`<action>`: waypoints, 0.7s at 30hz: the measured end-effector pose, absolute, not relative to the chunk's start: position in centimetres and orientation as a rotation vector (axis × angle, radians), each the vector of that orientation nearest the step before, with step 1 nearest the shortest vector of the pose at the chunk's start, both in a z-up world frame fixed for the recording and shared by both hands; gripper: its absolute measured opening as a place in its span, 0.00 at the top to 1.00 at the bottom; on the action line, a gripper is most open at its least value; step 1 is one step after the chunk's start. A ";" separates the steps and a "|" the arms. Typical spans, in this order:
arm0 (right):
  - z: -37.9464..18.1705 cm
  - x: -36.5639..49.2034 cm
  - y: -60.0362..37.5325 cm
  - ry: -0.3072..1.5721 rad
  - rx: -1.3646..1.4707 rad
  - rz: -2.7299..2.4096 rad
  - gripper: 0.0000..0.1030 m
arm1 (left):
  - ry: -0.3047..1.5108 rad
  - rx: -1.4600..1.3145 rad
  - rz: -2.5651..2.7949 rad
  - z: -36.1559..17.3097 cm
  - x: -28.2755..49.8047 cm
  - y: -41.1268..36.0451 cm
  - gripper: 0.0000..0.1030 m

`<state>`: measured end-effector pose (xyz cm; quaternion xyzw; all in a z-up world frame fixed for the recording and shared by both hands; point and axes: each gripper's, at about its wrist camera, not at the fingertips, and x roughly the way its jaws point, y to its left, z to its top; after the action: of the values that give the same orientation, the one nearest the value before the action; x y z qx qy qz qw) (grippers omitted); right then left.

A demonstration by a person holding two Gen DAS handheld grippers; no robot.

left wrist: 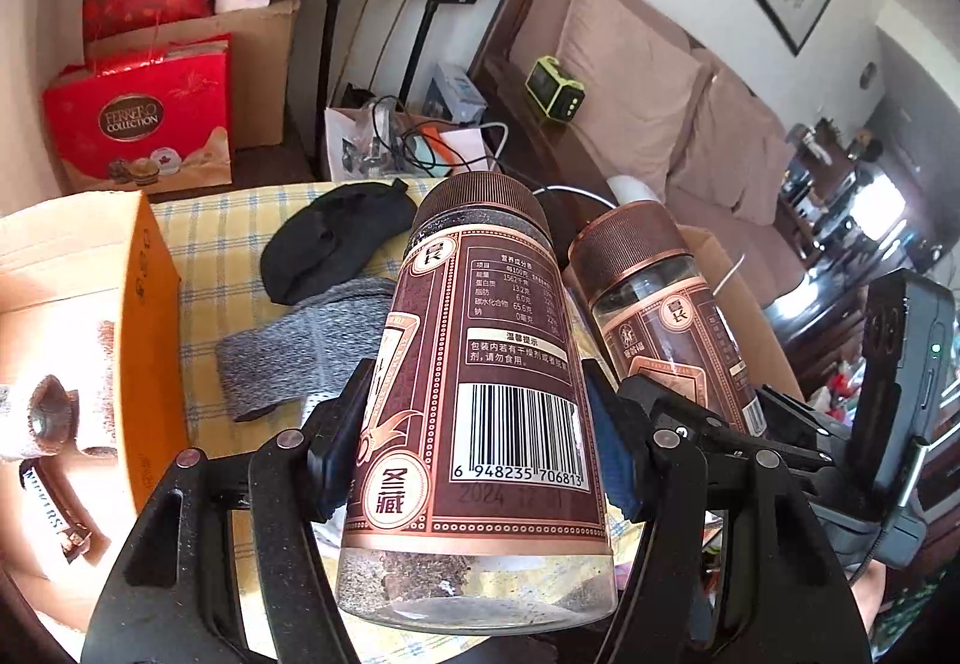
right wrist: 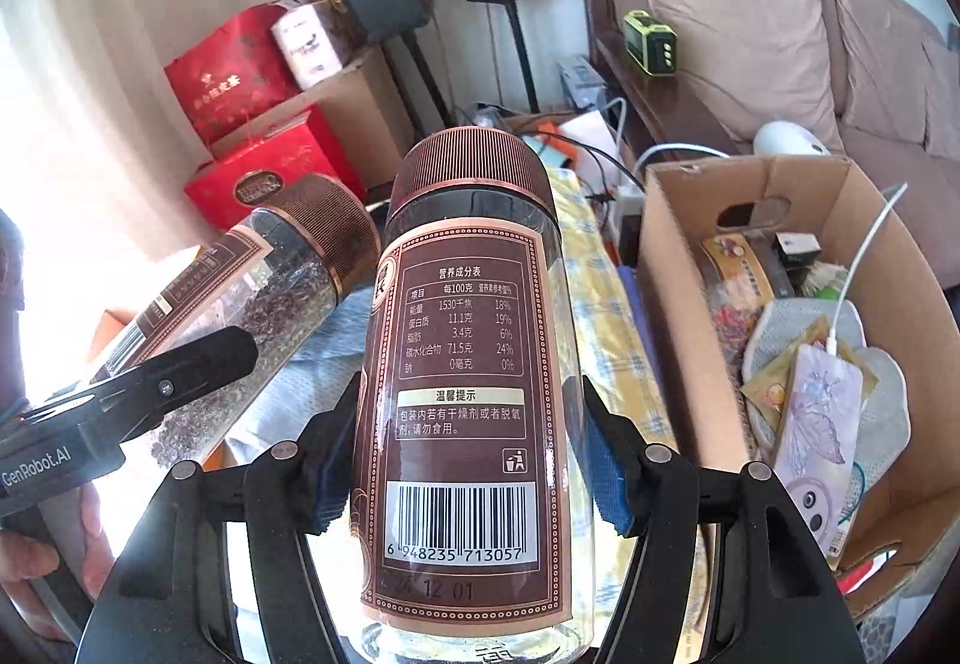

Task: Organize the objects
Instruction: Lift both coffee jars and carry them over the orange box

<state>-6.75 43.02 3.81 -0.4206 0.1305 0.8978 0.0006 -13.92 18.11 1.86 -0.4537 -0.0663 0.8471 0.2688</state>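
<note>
My left gripper (left wrist: 480, 442) is shut on a clear jar with a brown label and brown ribbed lid (left wrist: 480, 364), holding it above the checked tablecloth. My right gripper (right wrist: 468, 460) is shut on a second, near-empty jar of the same kind (right wrist: 462, 364). Each jar shows in the other view: the right one (left wrist: 660, 316) to the right of mine, the left one (right wrist: 252, 292) to the left, with the left gripper's body (right wrist: 120, 400) in front of it. A black sock (left wrist: 336, 238) and a grey sock (left wrist: 300, 358) lie on the cloth.
An orange-sided cardboard box (left wrist: 150, 340) stands at the left. A brown cardboard box (right wrist: 798, 316) with packets, insoles and a white cable stands at the right. Red gift bags (left wrist: 144, 117), speaker stands and a sofa (right wrist: 780, 21) lie beyond.
</note>
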 end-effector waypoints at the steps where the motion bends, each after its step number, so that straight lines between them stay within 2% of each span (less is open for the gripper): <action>1: 4.1 -6.9 42.4 0.403 -1.322 2.832 0.36 | -0.186 -1.218 2.298 2.1 -13.8 17.4 0.40; 21: 6.0 -10.6 29.1 0.335 -1.421 3.035 0.36 | -0.326 -1.221 2.536 3.4 -14.3 0.7 0.40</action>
<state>-10.60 29.07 6.02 -0.4193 0.0988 0.8954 -0.1128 -14.30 0.72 3.37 -0.4259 -0.1137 0.8843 0.1536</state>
